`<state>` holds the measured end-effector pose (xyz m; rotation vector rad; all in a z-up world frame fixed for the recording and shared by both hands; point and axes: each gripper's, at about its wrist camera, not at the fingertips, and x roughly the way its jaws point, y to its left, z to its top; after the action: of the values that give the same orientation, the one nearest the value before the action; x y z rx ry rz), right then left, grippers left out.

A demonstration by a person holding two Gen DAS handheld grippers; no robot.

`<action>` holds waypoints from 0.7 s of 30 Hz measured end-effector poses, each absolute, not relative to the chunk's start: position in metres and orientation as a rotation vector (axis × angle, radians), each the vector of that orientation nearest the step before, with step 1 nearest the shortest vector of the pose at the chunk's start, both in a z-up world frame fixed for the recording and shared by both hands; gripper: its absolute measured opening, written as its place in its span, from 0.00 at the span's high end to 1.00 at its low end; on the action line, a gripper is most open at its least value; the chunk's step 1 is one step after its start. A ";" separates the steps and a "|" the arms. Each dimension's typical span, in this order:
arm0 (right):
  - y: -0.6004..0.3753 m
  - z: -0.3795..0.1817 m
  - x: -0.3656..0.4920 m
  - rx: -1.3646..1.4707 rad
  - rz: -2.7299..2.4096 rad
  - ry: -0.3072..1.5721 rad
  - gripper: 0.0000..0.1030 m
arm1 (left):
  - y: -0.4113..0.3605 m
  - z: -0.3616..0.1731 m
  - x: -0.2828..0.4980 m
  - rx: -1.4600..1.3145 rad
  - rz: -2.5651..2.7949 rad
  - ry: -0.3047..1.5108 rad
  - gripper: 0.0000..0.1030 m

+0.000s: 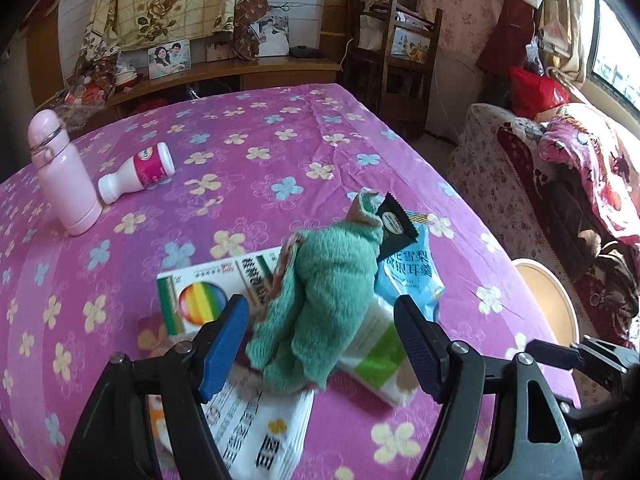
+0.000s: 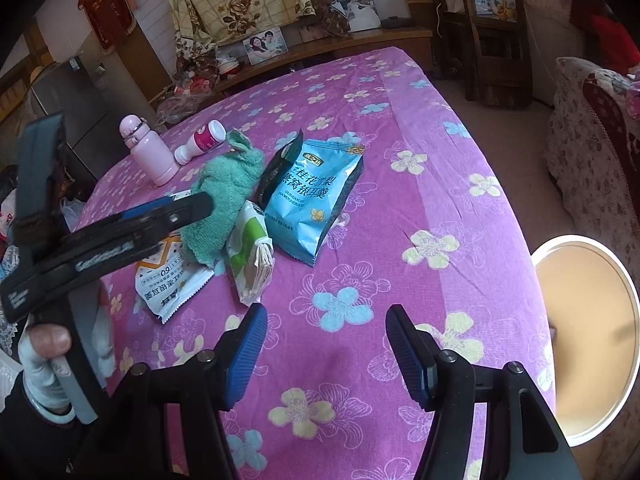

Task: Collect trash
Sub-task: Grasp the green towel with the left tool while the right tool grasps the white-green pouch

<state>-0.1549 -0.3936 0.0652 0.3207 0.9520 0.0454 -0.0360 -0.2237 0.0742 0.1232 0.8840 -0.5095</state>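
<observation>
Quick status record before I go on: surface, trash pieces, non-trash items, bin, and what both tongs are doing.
surface: bed with purple flowered sheet
trash: blue snack bag; white packet; tissue pack; medicine box
non-trash: green towel lying across the trash pile; pink bottle upright; small white bottle on its side
bin: round, cream-rimmed, right of the bed
left tongs: open, around the towel
right tongs: open, empty

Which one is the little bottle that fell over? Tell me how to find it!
Look at the bed with the purple flowered sheet, toward its far left part where a tall pale pink flask stands upright. Right beside the flask lies the little bottle. It is the only thing on its side there: white with a bright pink label.
</observation>
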 end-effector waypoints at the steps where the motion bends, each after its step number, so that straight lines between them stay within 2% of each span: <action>1: -0.394 0.065 -0.154 0.321 0.049 0.953 0.36 | -0.228 0.071 -0.030 0.120 -0.507 0.894 0.27; 4: -0.393 0.063 -0.150 0.321 0.059 0.956 0.36 | -0.233 0.061 -0.019 0.102 -0.518 0.929 0.27; 5: -0.393 0.063 -0.149 0.321 0.063 0.955 0.36 | -0.234 0.059 -0.017 0.096 -0.515 0.932 0.31; 6: -0.393 0.063 -0.147 0.321 0.069 0.955 0.36 | -0.233 0.057 -0.016 0.089 -0.513 0.935 0.51; 7: -0.392 0.062 -0.145 0.321 0.073 0.955 0.36 | -0.231 0.055 -0.014 0.070 -0.519 0.956 0.56; 19: -0.346 0.068 -0.104 0.220 0.182 0.922 0.36 | -0.168 0.105 -0.036 0.000 -0.455 0.918 0.57; 21: -0.330 0.069 -0.096 0.153 0.196 0.922 0.33 | -0.157 0.109 -0.038 -0.007 -0.438 0.915 0.57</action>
<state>-0.0961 -0.3296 0.0686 0.1529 0.9222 0.1959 -0.0380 -0.1574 0.1095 -0.0068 0.9154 -0.4376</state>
